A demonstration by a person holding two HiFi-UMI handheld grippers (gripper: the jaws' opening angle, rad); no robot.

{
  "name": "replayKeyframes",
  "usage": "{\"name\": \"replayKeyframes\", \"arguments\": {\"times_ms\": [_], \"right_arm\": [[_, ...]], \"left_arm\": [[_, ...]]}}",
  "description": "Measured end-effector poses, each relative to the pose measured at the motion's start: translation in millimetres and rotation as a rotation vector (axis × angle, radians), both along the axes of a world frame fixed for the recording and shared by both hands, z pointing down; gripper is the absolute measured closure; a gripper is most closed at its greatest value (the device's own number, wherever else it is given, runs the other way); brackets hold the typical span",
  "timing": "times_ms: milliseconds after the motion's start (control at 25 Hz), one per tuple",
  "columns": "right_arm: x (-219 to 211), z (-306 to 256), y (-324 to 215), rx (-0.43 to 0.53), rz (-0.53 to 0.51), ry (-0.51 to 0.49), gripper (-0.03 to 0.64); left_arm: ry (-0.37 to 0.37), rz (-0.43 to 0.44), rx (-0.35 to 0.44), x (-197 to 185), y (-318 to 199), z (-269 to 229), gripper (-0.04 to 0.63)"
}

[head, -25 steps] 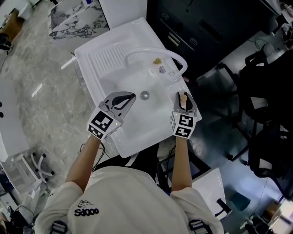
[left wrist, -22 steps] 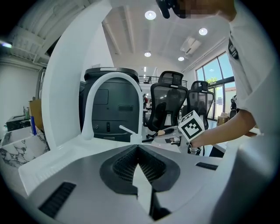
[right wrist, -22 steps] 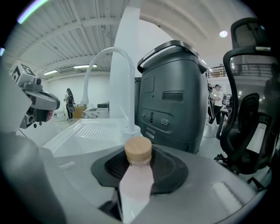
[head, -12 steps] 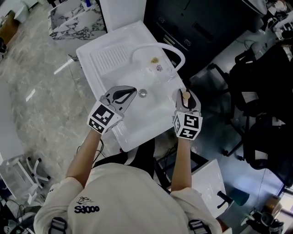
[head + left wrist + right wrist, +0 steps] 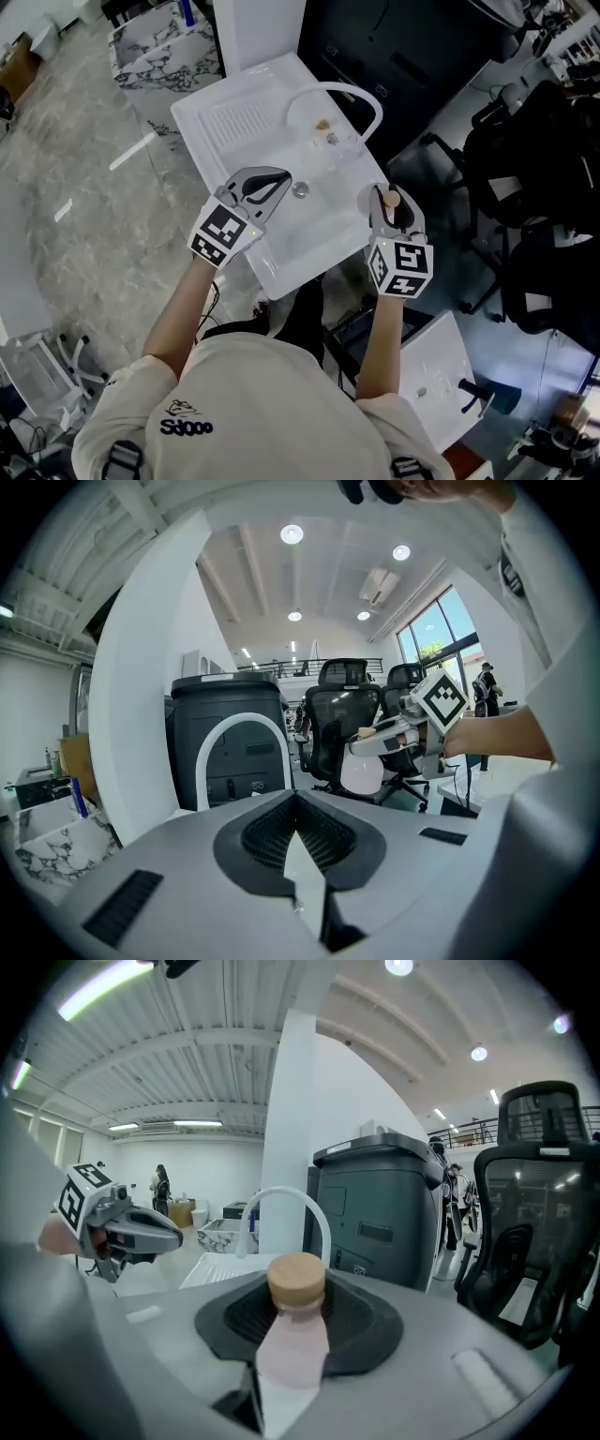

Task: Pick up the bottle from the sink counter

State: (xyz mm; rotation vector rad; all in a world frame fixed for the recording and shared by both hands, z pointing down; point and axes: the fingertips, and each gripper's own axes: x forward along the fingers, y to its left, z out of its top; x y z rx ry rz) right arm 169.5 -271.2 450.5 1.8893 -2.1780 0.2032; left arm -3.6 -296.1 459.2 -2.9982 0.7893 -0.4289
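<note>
A pale pink bottle (image 5: 292,1352) with a tan round cap stands upright between the jaws of my right gripper (image 5: 296,1283), which is shut on it. In the head view the bottle (image 5: 391,200) and right gripper (image 5: 385,192) hang just off the right edge of the white sink counter (image 5: 319,239). My left gripper (image 5: 272,180) hovers over the basin near the drain (image 5: 300,190). Its tips meet with nothing held (image 5: 296,803). The left gripper view shows the bottle (image 5: 362,772) lifted in the air.
A white arched faucet (image 5: 349,90) rises at the sink's back, with small items (image 5: 322,124) beside it. A dark cabinet (image 5: 412,56) stands behind. Office chairs (image 5: 534,178) crowd the right. A marble block (image 5: 159,47) lies far left, a white box (image 5: 436,375) on the floor.
The right gripper with the bottle has drifted slightly right, past the sink's right edge. The left gripper stays over the basin, and the head view has shifted a little.
</note>
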Motion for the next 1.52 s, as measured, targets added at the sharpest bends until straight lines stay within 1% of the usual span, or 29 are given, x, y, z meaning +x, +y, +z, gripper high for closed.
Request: {"name": "replayKeyframes", "arguments": {"times_ms": [160,320,600,800,960,1240,1520], "right_arm": [[-13,-20,23,0.009,-0.016,0.005,0.482],[-27,-39,45,0.022,-0.018,-0.002,0.482],[-38,-67,81,0.05,-0.007,-0.027,0.482],[-45,-84,102,0.068,0.001,-0.02,0.482],[-53,-96,110,0.09,-0.006,-0.032,0.482],[-67,-100,122,0.091,-0.026,-0.04,0.482],[-64,-98,122,0.091,-0.02,-0.032,0.483]], "left_arm": [[0.008,0.015,0.015,-4,12,-14,0.589],[0.004,0.033,0.047,-8,23,-28,0.589],[0.043,0.035,0.081,-8,44,-55,0.589],[0.044,0.057,0.093,-12,61,-66,0.589],[0.044,0.057,0.113,-16,66,-73,0.589],[0.082,0.032,0.134,-33,72,-80,0.589],[0.071,0.027,0.137,-34,71,-78,0.589]]}}
